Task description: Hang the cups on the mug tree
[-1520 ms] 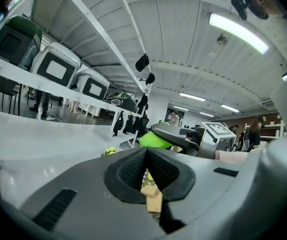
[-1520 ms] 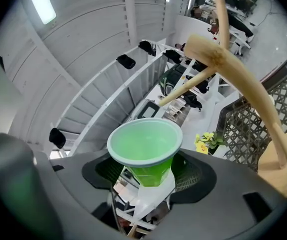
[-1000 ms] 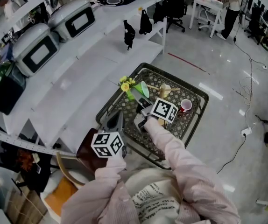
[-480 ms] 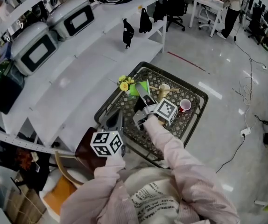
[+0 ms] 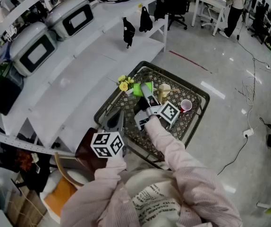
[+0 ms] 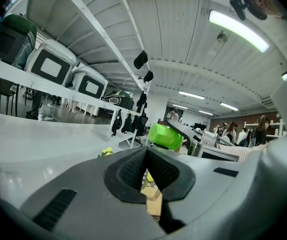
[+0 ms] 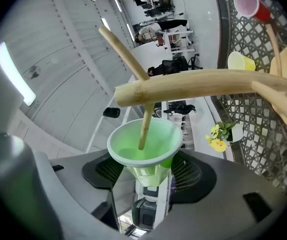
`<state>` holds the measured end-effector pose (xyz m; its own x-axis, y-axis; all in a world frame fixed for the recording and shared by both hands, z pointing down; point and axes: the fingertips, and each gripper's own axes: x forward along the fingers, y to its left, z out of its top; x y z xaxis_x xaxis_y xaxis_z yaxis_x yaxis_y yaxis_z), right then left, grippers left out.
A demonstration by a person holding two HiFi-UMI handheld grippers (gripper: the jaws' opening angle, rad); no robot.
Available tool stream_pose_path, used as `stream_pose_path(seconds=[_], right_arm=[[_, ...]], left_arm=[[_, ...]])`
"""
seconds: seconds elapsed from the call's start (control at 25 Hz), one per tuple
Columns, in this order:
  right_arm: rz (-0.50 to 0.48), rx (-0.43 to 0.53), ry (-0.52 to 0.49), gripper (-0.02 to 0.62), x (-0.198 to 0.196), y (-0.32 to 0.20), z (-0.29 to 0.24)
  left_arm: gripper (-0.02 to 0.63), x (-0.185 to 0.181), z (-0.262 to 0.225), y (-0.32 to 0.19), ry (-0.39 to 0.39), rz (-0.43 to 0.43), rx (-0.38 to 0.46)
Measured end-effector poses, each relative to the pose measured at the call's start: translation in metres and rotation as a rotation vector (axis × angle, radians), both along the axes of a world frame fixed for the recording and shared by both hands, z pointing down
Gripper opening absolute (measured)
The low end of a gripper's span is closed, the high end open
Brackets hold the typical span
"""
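Black wire-mesh table [image 5: 178,79]: hanging nearly done.
Left gripper [image 6: 147,159] idles, jaws together and empty; right gripper [image 7: 143,174], clamped on the lime-green plastic cup [image 7: 139,146], has brought it onto a peg [image 7: 144,126] of the pale wooden mug tree [image 7: 198,86], likely ready for release.

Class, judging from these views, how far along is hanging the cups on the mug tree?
Done: the red cup seems to sit on a peg of the mug tree. In hand: the right gripper holds the green cup, a peg tip already inside it. Left: releasing it; whether the yellow cup hangs is unclear.
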<state>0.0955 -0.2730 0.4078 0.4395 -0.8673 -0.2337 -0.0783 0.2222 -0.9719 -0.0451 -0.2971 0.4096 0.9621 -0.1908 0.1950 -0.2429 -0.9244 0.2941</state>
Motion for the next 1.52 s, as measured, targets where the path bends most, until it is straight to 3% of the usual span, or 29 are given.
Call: stream_pose_path(seconds=[0.44,0.72,1.52], right_arm=[[0.039,0.082,-0.172,0.291,0.01,0.014,0.012],[0.023,0.105,-0.229,0.291,0.01,0.016,0.018],[-0.073,0.056,-0.153,0.314,-0.011,0.013,0.021]], left_arm=[[-0.002,0.004,-0.001,0.009,-0.012,-0.014,0.006],[-0.002,0.005,-0.001,0.015,-0.016,-0.021,0.008],[-0.002,-0.002,0.0,0.024,-0.011,-0.021,0.005]])
